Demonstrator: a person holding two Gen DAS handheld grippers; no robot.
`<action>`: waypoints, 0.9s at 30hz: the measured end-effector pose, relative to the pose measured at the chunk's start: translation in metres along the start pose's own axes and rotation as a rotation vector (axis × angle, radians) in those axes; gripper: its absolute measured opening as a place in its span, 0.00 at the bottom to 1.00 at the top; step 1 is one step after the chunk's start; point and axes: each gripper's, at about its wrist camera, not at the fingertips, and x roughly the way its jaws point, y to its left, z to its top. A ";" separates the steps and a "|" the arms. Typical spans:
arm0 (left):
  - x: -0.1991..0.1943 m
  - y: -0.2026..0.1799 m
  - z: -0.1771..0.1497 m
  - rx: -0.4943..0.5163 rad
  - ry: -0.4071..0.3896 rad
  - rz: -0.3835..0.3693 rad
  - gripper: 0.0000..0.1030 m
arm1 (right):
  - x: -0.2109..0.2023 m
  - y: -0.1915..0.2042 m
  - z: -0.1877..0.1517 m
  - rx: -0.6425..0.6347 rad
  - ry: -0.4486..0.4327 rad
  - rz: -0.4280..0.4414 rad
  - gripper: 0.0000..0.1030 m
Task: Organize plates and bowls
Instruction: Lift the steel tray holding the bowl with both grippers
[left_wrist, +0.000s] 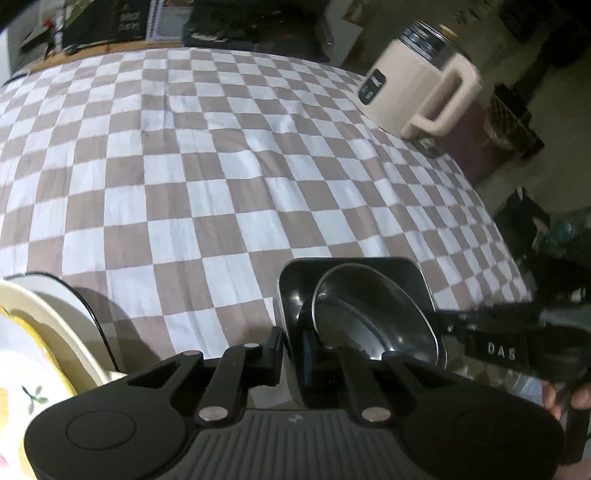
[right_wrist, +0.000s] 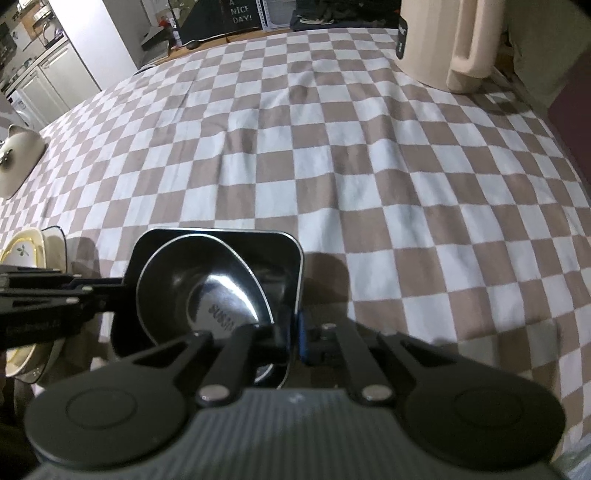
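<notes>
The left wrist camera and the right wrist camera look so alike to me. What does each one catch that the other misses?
Only the left wrist view shows the beige jug's silver lid and the holder's fingers at the right edge.

Only the right wrist view shows a cream lidded pot at the far left, white cabinets and a "NICE DAY!" sign.

Both show the checked tablecloth, the beige jug, the cream dishes, and the black square dish with a round black bowl inside, each claw gripping one side: left claw, right claw.

"A NICE DAY!" on black sign (right_wrist: 236, 14); "DAS" on right hand-held gripper (left_wrist: 501, 350).
</notes>
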 end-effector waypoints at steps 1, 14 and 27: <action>0.000 0.001 0.000 -0.018 -0.001 -0.003 0.10 | 0.001 0.000 0.001 0.004 0.001 0.004 0.06; -0.002 -0.002 -0.003 0.007 0.005 0.018 0.08 | -0.002 0.006 -0.001 0.005 0.005 0.003 0.06; -0.056 0.004 0.001 -0.015 -0.159 -0.050 0.08 | -0.052 0.020 -0.003 0.019 -0.177 0.040 0.06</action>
